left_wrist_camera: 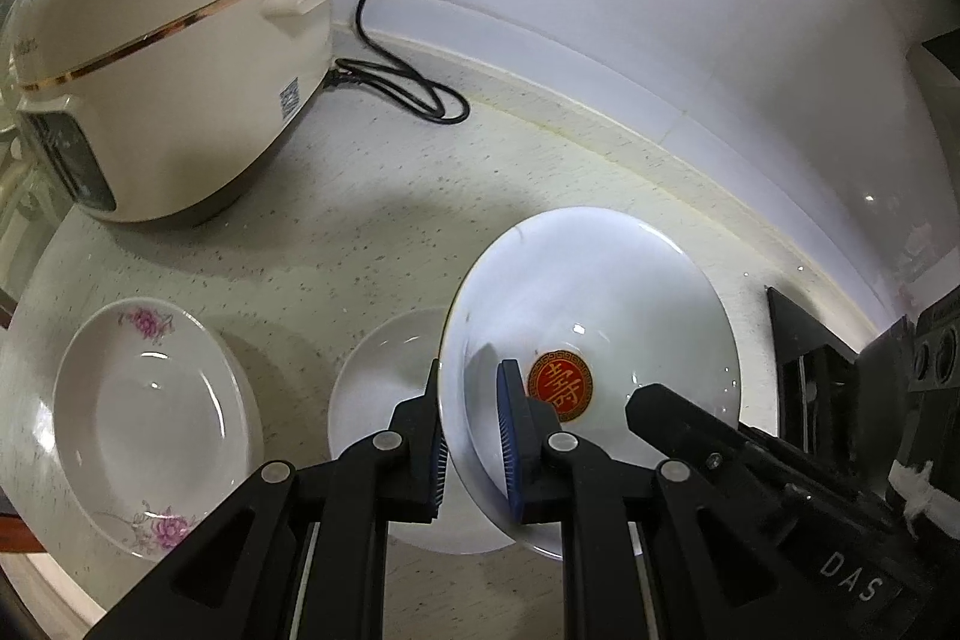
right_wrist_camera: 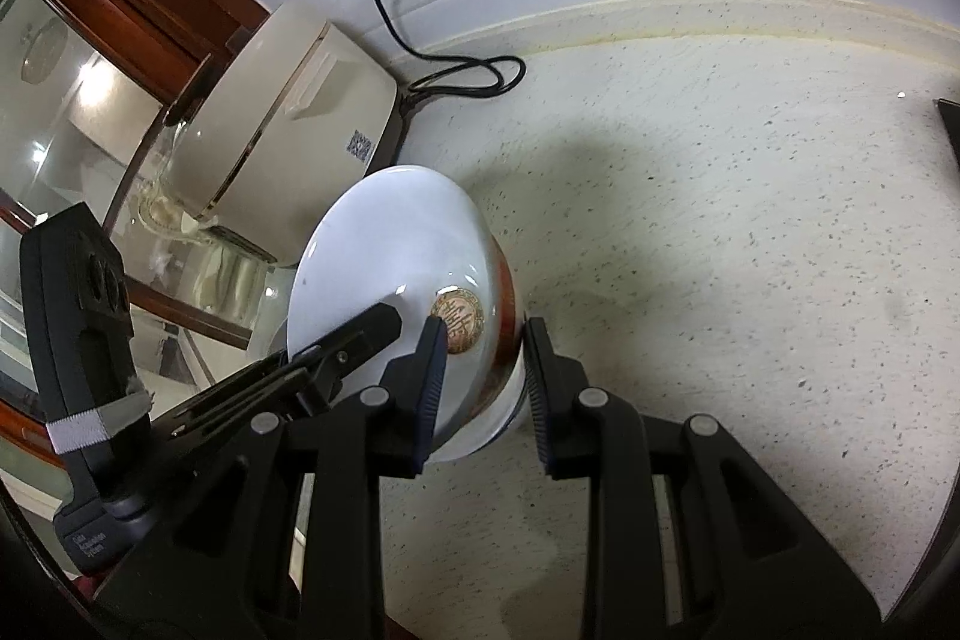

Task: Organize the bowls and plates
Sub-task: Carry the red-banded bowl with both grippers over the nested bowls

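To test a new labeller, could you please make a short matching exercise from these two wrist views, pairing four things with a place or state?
Things
1. bowl with the red emblem
2. flowered plate
3. rice cooker
4. plain white dish

Places or states
A. far left of the counter, black cord trailing behind it
B. lifted, rim clamped by the left gripper and the right gripper
C. flat on the counter, partly hidden behind the held bowl
D. near left, pink blossoms on its rim

Pairs: 1-B, 2-D, 3-A, 4-C

Red-and-gold 壽 roundel inside the bowl (left_wrist_camera: 591,316); white "DAS" on the right claw (left_wrist_camera: 645,409) body.
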`<action>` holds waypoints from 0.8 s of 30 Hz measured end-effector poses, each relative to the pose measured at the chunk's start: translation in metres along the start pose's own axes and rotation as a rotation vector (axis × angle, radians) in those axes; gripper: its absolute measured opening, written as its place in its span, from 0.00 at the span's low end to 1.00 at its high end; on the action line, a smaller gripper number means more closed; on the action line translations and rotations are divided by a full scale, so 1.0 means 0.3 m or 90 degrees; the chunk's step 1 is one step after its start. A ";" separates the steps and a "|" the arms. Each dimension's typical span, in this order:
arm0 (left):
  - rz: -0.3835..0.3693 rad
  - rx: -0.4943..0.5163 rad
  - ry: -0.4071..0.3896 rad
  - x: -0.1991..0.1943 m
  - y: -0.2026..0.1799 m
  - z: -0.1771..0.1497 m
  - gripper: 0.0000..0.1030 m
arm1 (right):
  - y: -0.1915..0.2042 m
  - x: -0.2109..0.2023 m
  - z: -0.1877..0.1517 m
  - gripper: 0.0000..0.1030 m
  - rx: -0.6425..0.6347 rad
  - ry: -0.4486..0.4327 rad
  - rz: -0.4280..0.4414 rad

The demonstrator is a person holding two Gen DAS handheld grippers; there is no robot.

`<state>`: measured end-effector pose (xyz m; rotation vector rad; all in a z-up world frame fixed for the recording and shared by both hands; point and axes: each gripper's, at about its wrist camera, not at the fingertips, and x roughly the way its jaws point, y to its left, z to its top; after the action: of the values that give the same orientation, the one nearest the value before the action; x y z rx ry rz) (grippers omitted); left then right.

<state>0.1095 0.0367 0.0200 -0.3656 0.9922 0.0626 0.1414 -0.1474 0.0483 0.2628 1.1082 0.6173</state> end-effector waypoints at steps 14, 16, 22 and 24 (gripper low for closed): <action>0.021 -0.016 0.035 0.040 0.051 -0.035 0.14 | 0.006 0.068 -0.015 0.29 -0.013 0.044 0.006; 0.023 -0.019 0.037 0.044 0.055 -0.037 0.14 | 0.006 0.078 -0.018 0.29 -0.014 0.051 0.005; 0.028 -0.025 0.034 0.036 0.071 -0.039 0.14 | 0.019 0.092 -0.025 0.29 -0.031 0.060 0.008; 0.030 -0.026 0.036 0.034 0.079 -0.046 0.14 | 0.025 0.096 -0.028 0.29 -0.037 0.064 0.010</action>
<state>0.0990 0.0532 -0.0017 -0.3831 1.0569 0.1165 0.1402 -0.1254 0.0268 0.1917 1.1834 0.6823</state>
